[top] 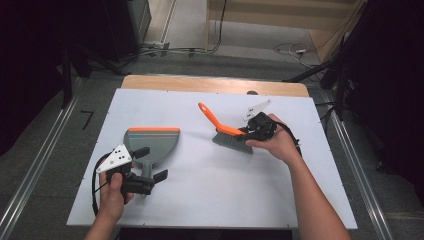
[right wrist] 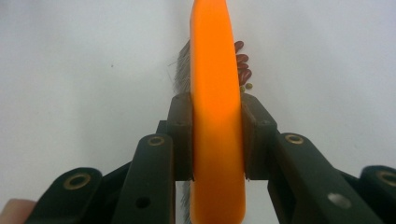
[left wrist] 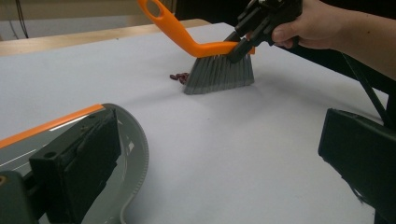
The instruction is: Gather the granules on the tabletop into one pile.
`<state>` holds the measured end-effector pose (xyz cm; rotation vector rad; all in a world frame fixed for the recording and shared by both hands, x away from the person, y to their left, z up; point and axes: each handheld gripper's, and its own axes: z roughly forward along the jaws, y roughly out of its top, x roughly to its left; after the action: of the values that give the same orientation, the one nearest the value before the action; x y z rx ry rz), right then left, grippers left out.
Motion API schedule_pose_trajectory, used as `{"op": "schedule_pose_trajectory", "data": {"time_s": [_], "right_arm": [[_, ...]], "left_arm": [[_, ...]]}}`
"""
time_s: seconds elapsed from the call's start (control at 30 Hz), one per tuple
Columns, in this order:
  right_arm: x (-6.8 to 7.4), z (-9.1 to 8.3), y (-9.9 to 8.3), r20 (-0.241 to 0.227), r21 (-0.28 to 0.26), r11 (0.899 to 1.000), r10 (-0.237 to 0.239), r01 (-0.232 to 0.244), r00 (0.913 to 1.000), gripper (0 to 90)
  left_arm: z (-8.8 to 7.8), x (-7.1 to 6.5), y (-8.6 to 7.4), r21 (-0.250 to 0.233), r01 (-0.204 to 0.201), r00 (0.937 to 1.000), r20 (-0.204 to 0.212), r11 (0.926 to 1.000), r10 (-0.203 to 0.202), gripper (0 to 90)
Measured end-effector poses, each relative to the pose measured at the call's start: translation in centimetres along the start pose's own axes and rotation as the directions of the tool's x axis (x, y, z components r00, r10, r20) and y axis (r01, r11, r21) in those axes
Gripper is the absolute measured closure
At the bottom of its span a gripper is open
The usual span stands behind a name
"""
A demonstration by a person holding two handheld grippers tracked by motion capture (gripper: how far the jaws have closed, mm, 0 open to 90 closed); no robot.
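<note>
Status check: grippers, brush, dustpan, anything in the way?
Right gripper shut on brush. Left gripper open around dustpan handle. Beans at bristles; path to dustpan open.

Your brush [top: 227,134] has a bright orange handle and back over grey bristles, and the small beans [left wrist: 179,77] lying against those bristles are dark red, with a couple of yellowish-green ones among them in the right gripper view. Your dustpan [top: 152,144] is grey with an orange strip along its front edge, and it sits on a plain white counter [top: 225,185] with a light wood band at the far side. Both the left claw [top: 150,164] and the right claw [right wrist: 216,140] are black, each with a pale grey plate on top marked by dark dots.
</note>
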<state>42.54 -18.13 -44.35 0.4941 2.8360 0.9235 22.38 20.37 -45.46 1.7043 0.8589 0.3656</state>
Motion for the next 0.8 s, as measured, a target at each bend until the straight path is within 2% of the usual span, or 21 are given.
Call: {"op": "schedule_pose_trajectory", "data": {"time_s": [0.17, 0.33, 0.4, 0.43, 0.47, 0.5, 0.57, 0.67, 0.7, 0.8], "right_arm": [[0.5, -0.5, 0.1, -0.001, 0.005, 1.000, 0.010, -0.010, 0.9999, 68.4], [1.7, -1.4, 0.9, 0.012, -0.011, 1.000, 0.029, -0.029, 0.9995, 68.5], [2.2, -1.8, 1.4, 0.021, -0.035, 0.998, 0.044, -0.043, 0.9988, 68.5], [2.5, -2.0, 1.7, 0.025, -0.049, 0.996, 0.077, -0.076, 0.9967, 68.6], [2.7, -2.1, 2.1, 0.016, -0.065, 0.989, 0.137, -0.136, 0.9904, 68.5], [2.8, -2.2, 2.3, 0.002, -0.072, 0.982, 0.174, -0.173, 0.9847, 68.6], [3.1, -1.8, 3.1, -0.010, -0.099, 0.962, 0.255, -0.255, 0.9669, 68.6], [3.4, -0.4, 3.9, -0.010, -0.109, 0.939, 0.328, -0.327, 0.9447, 68.6], [3.4, 0.1, 4.0, -0.007, -0.108, 0.935, 0.338, -0.337, 0.9412, 68.6], [3.4, 2.1, 4.1, 0.003, -0.087, 0.906, 0.415, -0.413, 0.9098, 68.6]], "left_arm": [[0.1, -0.1, 0.1, 0.000, -0.005, 1.0000, 0.002, 1.0000, 0.005, 0.0], [0.0, -0.1, 0.1, -0.001, -0.001, 1.0000, 0.000, 1.0000, 0.001, 0.0], [0.0, 0.0, 0.1, 0.000, 0.000, 1.0000, 0.000, 1.0000, 0.000, 0.0], [0.0, 0.0, 0.1, 0.001, -0.002, 1.0000, 0.001, 1.0000, 0.002, 0.0], [0.0, 0.0, 0.1, 0.002, -0.003, 1.0000, 0.001, 1.0000, 0.003, 0.0], [0.1, -0.1, 0.1, 0.000, -0.004, 1.0000, 0.004, 1.0000, 0.004, 0.0], [0.1, -0.1, 0.1, 0.003, -0.007, 1.0000, 0.003, 1.0000, 0.007, 0.0], [0.1, -0.1, 0.1, 0.002, -0.008, 1.0000, 0.004, 1.0000, 0.008, 0.0], [0.1, -0.1, 0.1, 0.002, -0.007, 1.0000, 0.003, 1.0000, 0.007, 0.0], [0.0, 0.0, 0.0, 0.001, -0.003, 1.0000, 0.003, 1.0000, 0.003, 0.0]]}}
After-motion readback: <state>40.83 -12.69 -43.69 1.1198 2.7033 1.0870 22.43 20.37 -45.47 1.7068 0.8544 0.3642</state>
